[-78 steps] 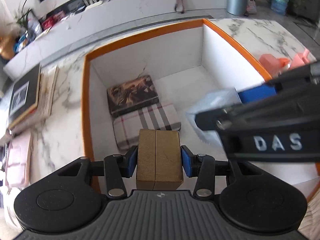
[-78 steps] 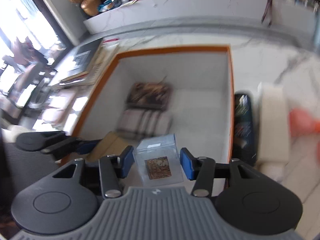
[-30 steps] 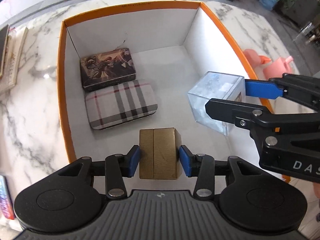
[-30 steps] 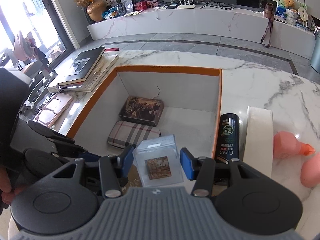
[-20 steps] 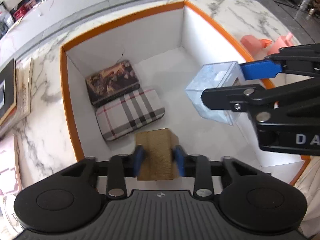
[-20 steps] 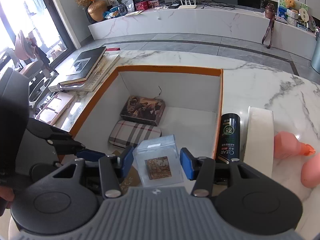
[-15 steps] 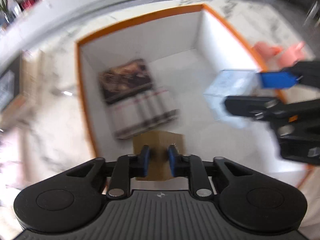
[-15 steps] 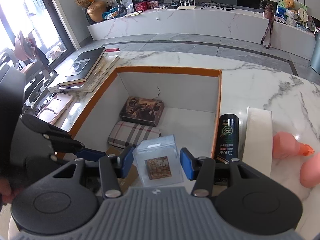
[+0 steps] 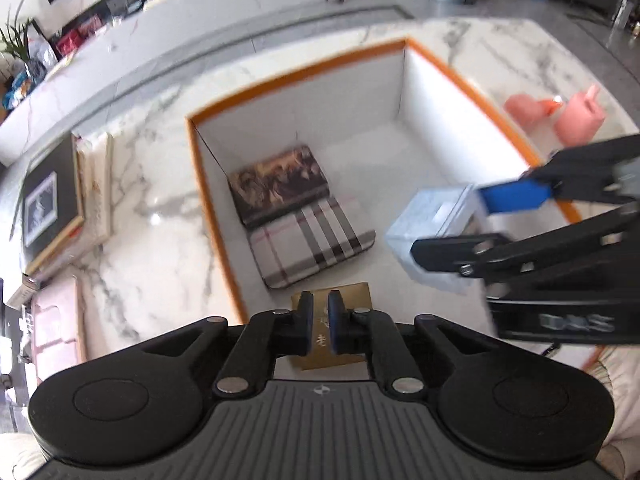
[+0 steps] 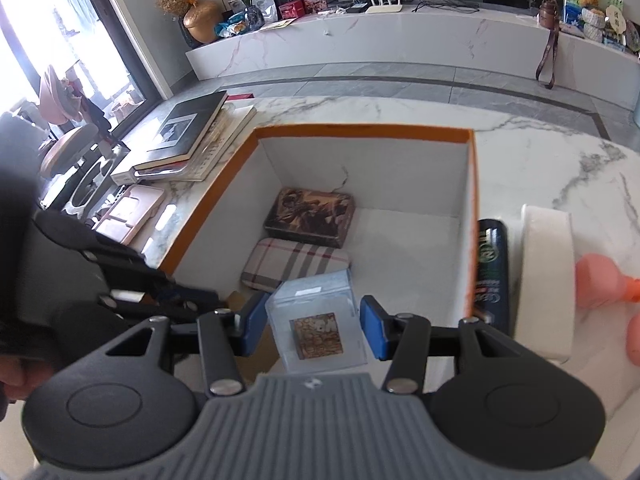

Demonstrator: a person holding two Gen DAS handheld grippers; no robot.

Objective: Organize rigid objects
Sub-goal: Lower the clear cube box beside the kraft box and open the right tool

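Right gripper [image 10: 312,325] gripping clear plastic cube [image 10: 318,322], brown square inside

- Left gripper [image 9: 318,322]: pitched steeply downward over the near-left corner of the orange-rimmed box [image 9: 472,76]. Its blue pads stand almost together with a narrow gap and nothing between them.
- Right gripper [image 10: 314,326]: angled down over the near side of the same box, toward its right wall. Its blue pads stand partly apart and press on the two sides of a clear plastic cube [image 10: 316,324].
- Relative pose: seen from the left wrist, the right gripper [image 9: 460,220] reaches in from the right, above the box floor and ahead of the left fingertips.
- A bare hand [image 10: 12,376] shows at the left edge of the right wrist view, behind the left gripper's body.
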